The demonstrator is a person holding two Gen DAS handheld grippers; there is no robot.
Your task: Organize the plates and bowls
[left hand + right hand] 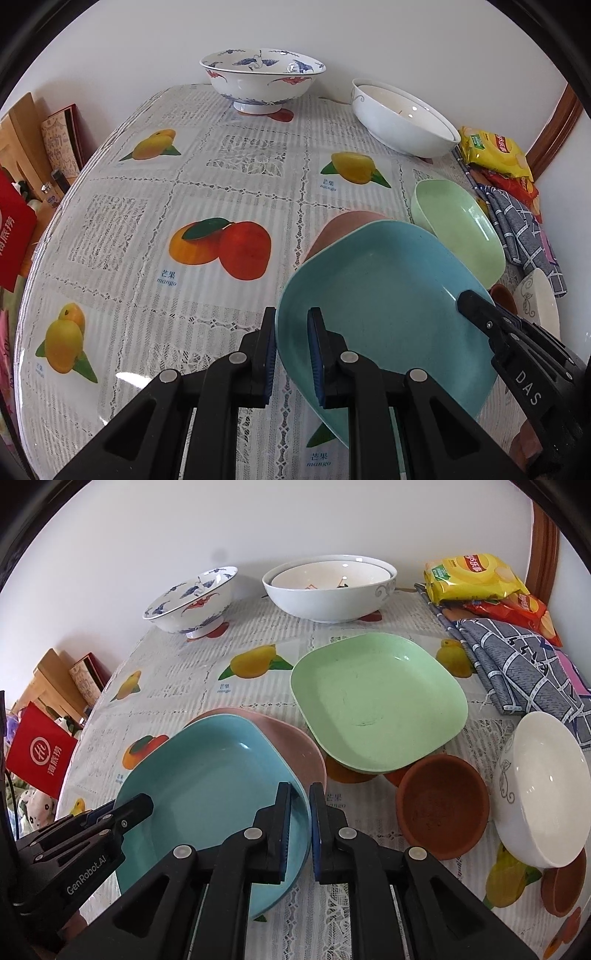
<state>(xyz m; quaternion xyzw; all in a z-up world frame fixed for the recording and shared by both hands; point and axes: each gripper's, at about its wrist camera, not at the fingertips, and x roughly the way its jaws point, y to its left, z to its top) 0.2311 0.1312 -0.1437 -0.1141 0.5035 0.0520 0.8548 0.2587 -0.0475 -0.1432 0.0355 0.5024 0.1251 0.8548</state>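
A blue square plate (388, 302) (210, 794) is held by both grippers over a pink plate (295, 749) (343, 225). My left gripper (293, 350) is shut on the blue plate's left rim; it also shows in the right wrist view (125, 818). My right gripper (301, 827) is shut on the plate's right rim; it also shows in the left wrist view (476, 308). A green plate (376, 701) (458, 225) lies beyond. A brown bowl (443, 806) and a white bowl (543, 794) sit to the right.
A blue-patterned bowl (262, 79) (192, 603) and nested white bowls (402, 118) (328, 590) stand at the table's far edge by the wall. Snack bags (476, 579) and a checked cloth (517, 668) lie at the right. Another brown bowl (563, 888) sits under the white bowl.
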